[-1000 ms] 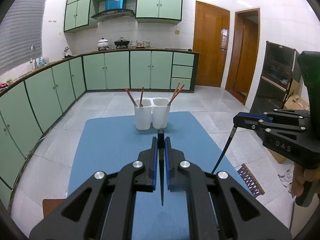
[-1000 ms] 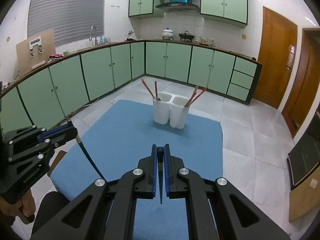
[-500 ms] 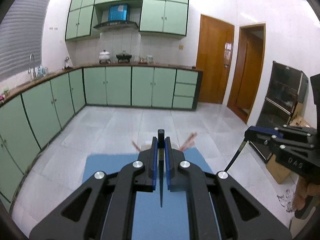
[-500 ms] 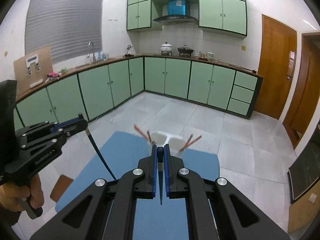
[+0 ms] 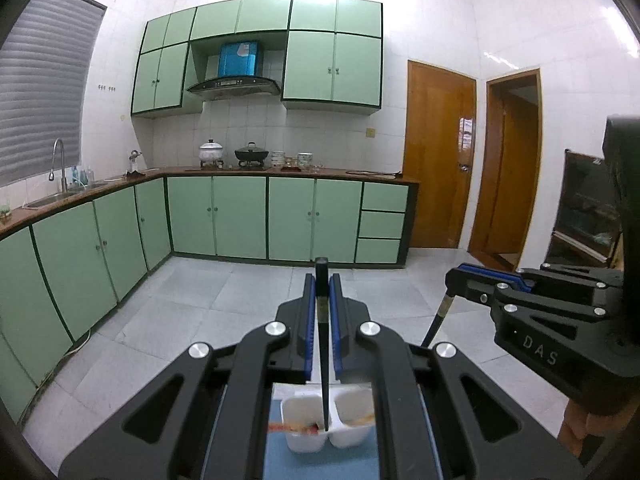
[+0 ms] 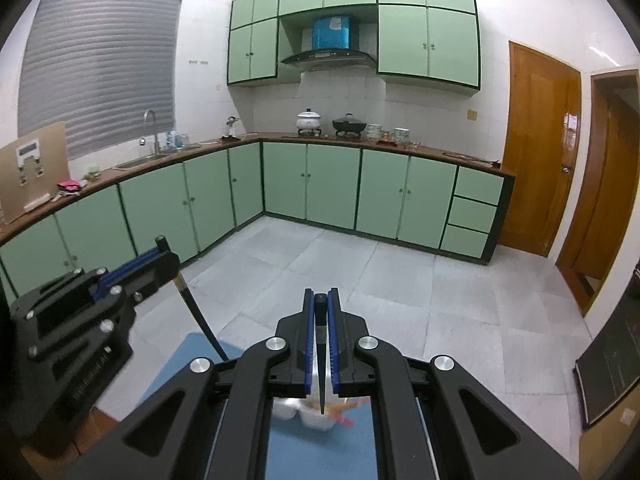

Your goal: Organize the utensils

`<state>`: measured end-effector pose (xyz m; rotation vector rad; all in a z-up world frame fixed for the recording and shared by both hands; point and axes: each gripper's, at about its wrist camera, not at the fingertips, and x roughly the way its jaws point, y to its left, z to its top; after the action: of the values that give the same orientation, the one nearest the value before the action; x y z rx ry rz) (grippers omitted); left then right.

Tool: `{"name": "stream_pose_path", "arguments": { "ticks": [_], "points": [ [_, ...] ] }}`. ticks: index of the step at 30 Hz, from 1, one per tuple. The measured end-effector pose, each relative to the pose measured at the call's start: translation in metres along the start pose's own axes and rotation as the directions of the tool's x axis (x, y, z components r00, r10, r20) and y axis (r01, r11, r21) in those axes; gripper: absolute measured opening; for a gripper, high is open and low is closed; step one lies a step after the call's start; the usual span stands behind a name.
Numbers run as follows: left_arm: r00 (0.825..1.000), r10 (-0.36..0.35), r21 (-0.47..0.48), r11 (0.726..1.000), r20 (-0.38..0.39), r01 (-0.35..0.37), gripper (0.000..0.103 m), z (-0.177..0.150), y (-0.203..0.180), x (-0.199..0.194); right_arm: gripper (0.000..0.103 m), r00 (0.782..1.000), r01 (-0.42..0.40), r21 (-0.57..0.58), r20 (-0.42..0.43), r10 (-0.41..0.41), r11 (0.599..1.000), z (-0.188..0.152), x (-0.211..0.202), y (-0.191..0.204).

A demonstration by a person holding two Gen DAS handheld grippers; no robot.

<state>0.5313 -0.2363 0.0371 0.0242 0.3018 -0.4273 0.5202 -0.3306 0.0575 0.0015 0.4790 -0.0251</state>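
My left gripper (image 5: 322,312) is shut on a black chopstick (image 5: 323,356) that hangs point down over the white twin-cup holder (image 5: 326,426), seen low between the jaws. My right gripper (image 6: 320,336) is shut on another black chopstick (image 6: 321,364), its tip above the same holder (image 6: 316,412). Reddish chopsticks (image 5: 286,427) lean in the cups. The right gripper also shows at the right of the left wrist view (image 5: 456,280), and the left gripper shows at the left of the right wrist view (image 6: 164,256).
The holder stands on a blue mat (image 6: 320,452) on a low table. Beyond are a grey tiled floor (image 5: 192,320), green cabinets (image 5: 240,216) along the walls and wooden doors (image 5: 440,156) at the right.
Both grippers have moved forward and risen over the holder, which has dropped from mid-frame to the bottom of both views. Each stays shut on its chopstick.
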Motion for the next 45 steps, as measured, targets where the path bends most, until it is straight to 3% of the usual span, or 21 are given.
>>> {"name": "stream_pose_path", "arguments": {
  "ticks": [4, 11, 12, 13, 15, 20, 25, 28, 30, 33, 36, 40, 45],
  "points": [
    [0.999, 0.017, -0.002, 1.000, -0.034, -0.017, 0.006, -0.027, 0.005, 0.048, 0.006, 1.000, 0.011, 0.008, -0.027, -0.011, 1.000, -0.023, 0.046, -0.008],
    [0.993, 0.027, -0.021, 0.999, -0.114, -0.030, 0.007, -0.070, 0.022, 0.082, 0.007, 0.994, -0.004, 0.040, -0.113, 0.009, 0.999, -0.070, 0.096, -0.020],
    [0.993, 0.030, -0.023, 0.999, -0.118, -0.033, 0.013, -0.072, 0.025, 0.082, 0.008, 0.993, -0.006, 0.045, -0.114, 0.011, 0.999, -0.073, 0.097, -0.021],
    [0.992, 0.036, -0.026, 0.999, -0.119, -0.039, 0.026, -0.074, 0.028, 0.080, 0.008, 0.993, -0.004, 0.047, -0.114, 0.009, 0.999, -0.074, 0.097, -0.022],
    [0.992, 0.054, -0.023, 0.998, -0.112, -0.056, 0.039, -0.075, 0.031, 0.075, 0.010, 0.994, -0.002, 0.053, -0.112, 0.008, 0.999, -0.077, 0.094, -0.023],
    [0.992, 0.069, -0.015, 0.997, -0.108, -0.071, 0.045, -0.063, 0.038, 0.052, 0.012, 0.996, 0.002, 0.063, -0.086, 0.004, 0.998, -0.074, 0.070, -0.027],
    [0.989, 0.102, -0.001, 0.995, -0.110, -0.103, 0.063, -0.050, 0.047, 0.008, 0.019, 0.999, -0.004, 0.080, -0.041, 0.007, 0.997, -0.071, 0.028, -0.029],
    [0.985, 0.109, -0.008, 0.994, -0.132, -0.111, 0.071, -0.051, 0.052, -0.022, 0.029, 1.000, -0.004, 0.100, -0.013, 0.005, 0.995, -0.077, -0.010, -0.029],
    [0.981, 0.120, 0.007, 0.993, -0.150, -0.120, 0.078, -0.060, 0.053, -0.047, 0.049, 1.000, 0.011, 0.097, 0.012, -0.012, 0.995, -0.086, -0.038, -0.025],
    [0.974, 0.146, 0.031, 0.989, -0.171, -0.143, 0.089, -0.088, 0.052, -0.092, 0.075, 0.998, 0.043, 0.099, 0.050, -0.048, 0.994, -0.121, -0.091, -0.013],
    [0.964, 0.137, 0.002, 0.990, -0.228, -0.140, 0.090, -0.124, 0.055, -0.135, 0.084, 0.997, 0.064, 0.062, 0.041, -0.067, 0.996, -0.169, -0.134, 0.006],
    [0.957, 0.154, 0.011, 0.988, -0.247, -0.156, 0.095, -0.169, 0.049, -0.201, 0.091, 0.997, 0.081, 0.050, -0.016, -0.080, 0.995, -0.242, -0.180, 0.034],
    [0.949, 0.193, 0.002, 0.980, -0.250, -0.199, 0.097, -0.213, 0.036, -0.288, 0.093, 0.982, 0.100, 0.137, -0.173, -0.076, 0.985, -0.318, -0.225, 0.056]
  ]
}}
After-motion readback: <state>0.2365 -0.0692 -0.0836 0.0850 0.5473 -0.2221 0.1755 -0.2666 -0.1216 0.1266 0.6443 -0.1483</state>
